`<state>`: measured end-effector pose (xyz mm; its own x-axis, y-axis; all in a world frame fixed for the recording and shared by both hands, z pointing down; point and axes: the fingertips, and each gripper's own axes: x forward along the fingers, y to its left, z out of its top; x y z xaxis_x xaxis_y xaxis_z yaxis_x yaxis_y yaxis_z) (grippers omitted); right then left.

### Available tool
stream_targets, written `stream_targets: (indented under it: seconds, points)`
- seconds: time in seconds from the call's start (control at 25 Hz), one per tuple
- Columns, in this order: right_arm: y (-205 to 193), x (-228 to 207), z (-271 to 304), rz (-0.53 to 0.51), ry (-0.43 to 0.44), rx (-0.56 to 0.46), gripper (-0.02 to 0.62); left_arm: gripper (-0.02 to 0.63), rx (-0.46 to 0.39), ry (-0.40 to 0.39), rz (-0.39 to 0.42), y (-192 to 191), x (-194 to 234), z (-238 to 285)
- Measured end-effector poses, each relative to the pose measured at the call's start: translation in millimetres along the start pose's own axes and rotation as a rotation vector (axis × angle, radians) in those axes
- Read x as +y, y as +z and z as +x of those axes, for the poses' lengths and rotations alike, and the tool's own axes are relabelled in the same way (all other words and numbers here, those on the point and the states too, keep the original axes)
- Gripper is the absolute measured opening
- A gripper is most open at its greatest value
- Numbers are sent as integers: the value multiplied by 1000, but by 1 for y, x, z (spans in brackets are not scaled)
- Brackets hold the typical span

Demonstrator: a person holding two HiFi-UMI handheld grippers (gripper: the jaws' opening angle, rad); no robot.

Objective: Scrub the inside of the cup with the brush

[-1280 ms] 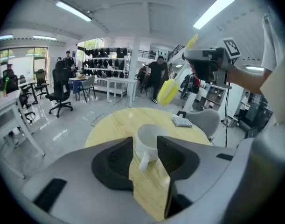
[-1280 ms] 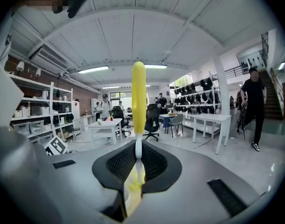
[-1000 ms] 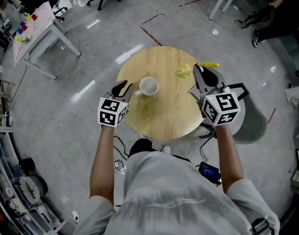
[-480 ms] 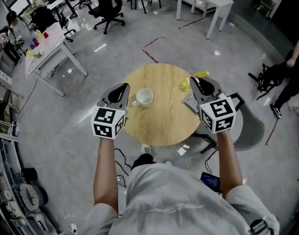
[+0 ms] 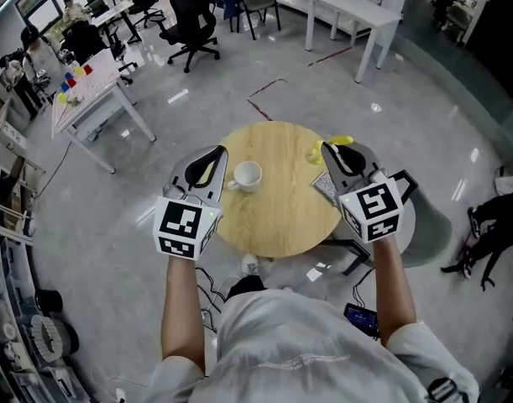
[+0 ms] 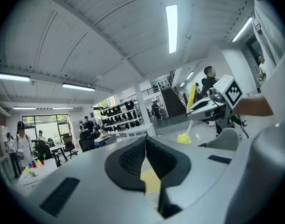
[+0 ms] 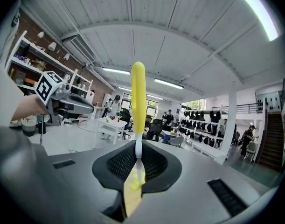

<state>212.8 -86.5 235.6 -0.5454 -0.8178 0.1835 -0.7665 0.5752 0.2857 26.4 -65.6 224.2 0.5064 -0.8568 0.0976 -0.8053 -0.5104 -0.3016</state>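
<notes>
A white cup (image 5: 247,175) stands upright on the round wooden table (image 5: 281,217), its handle turned left. My left gripper (image 5: 216,151) hovers just left of the cup, jaws shut with nothing between them (image 6: 145,141); the cup does not show in the left gripper view. My right gripper (image 5: 327,147) is at the table's right edge, shut on the brush (image 7: 138,97). Its yellow handle (image 5: 343,140) sticks out past the jaws, and its yellow bristle head (image 5: 316,151) sits beside them. The left gripper view shows the brush (image 6: 191,97) hanging from the right gripper, bristles down.
A small patterned pad (image 5: 325,185) lies at the table's right edge. A grey chair (image 5: 407,217) stands right of the table, and cables lie on the floor underneath. Desks and office chairs (image 5: 193,19) stand farther back.
The left jaws have gone from apart to shut. Both grippers have tilted up and the head view has lifted toward the room. The cup has stayed in place.
</notes>
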Motion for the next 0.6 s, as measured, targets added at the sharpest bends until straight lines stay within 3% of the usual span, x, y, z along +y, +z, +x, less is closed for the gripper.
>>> stream_targets:
  seconds: [0.6]
  points:
    - [0, -2, 3, -13, 7, 6, 54, 20, -10, -43, 41, 11, -15, 4]
